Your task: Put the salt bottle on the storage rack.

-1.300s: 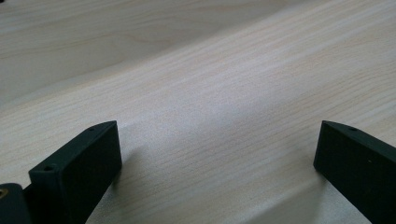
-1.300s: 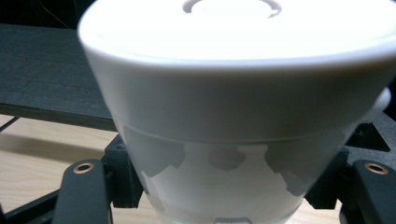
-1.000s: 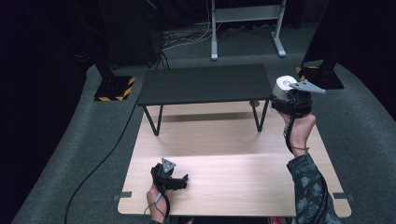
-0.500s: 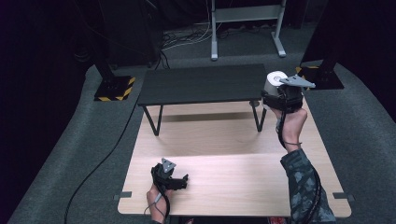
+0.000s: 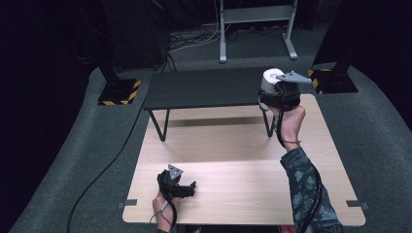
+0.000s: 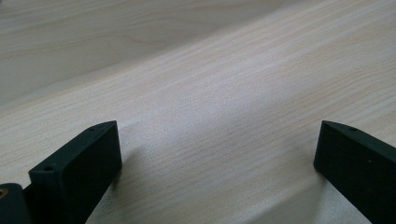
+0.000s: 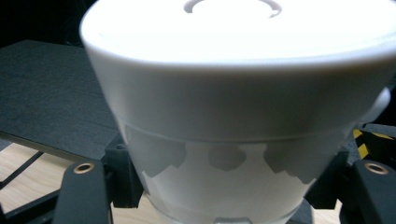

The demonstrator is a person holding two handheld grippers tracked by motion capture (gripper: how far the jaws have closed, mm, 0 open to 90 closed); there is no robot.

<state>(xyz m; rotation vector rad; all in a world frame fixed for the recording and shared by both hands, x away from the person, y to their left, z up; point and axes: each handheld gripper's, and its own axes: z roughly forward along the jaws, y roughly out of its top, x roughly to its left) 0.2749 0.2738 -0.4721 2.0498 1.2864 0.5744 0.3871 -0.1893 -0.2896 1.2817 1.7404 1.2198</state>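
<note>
Because the white cup (image 7: 238, 107) is clamped between the right gripper's (image 5: 278, 94) jaws by its narrow lower wall, with the wide, lidded top standing well above them, a tilt or slip is judged the chief risk: the tapered side could slide out of the jaws if the grip were eased or the hand turned. A knock against the edge of the black low table (image 5: 204, 87), which lies just below and beyond the jaws, could also be caused by a hasty lowering.

From the high view, the cup's place above the black table's right end is given, and the left gripper (image 5: 187, 187) is seen resting low over the wooden table (image 5: 233, 145). By the right gripper view, the contact at the cup's wall is shown. By the left gripper view, wide-open jaws with bare wood between them are shown.
</note>
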